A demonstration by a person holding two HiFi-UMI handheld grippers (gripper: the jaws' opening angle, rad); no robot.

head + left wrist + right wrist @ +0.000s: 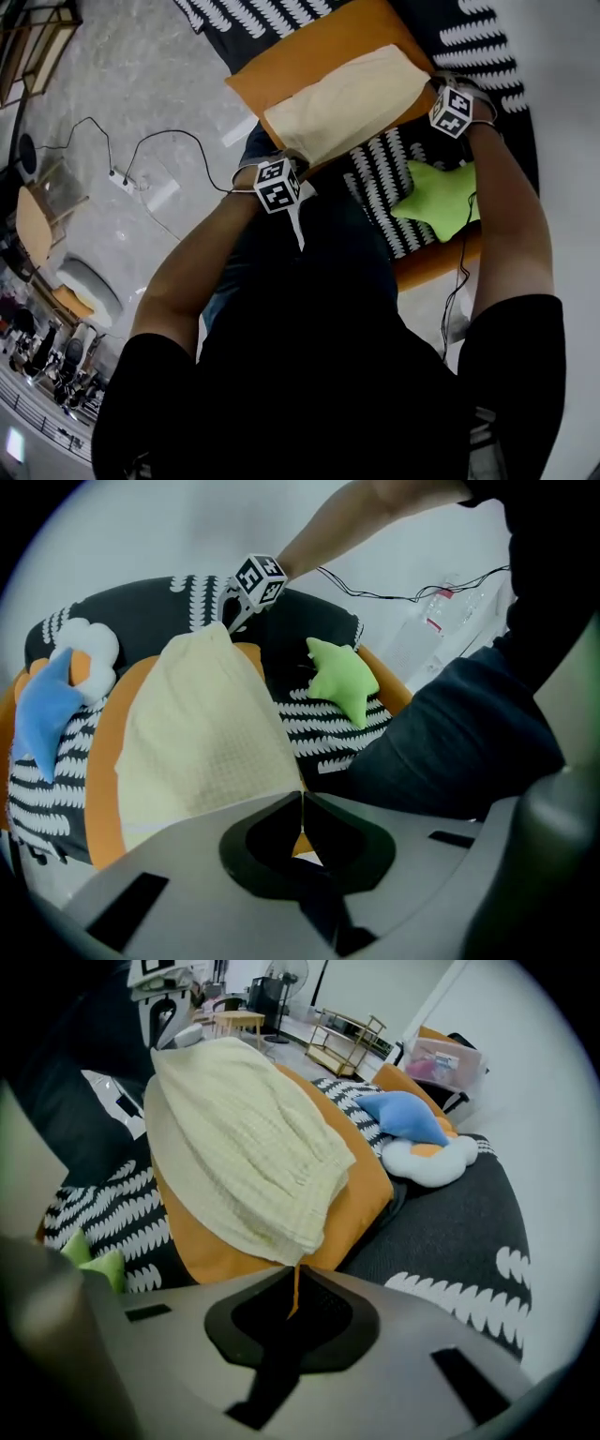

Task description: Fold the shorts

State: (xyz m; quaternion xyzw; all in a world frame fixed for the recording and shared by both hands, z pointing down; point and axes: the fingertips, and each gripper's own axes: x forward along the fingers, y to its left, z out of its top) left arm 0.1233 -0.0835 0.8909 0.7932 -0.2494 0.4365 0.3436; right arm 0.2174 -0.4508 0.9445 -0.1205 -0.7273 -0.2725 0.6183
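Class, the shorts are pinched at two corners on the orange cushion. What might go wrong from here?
1. The left gripper and right gripper each grip only a corner tip of the shorts, so the cloth may slip out when pulled.
2. The shorts lie on a soft orange cushion; a jaw may snag its cover, or the fold may end up uneven.
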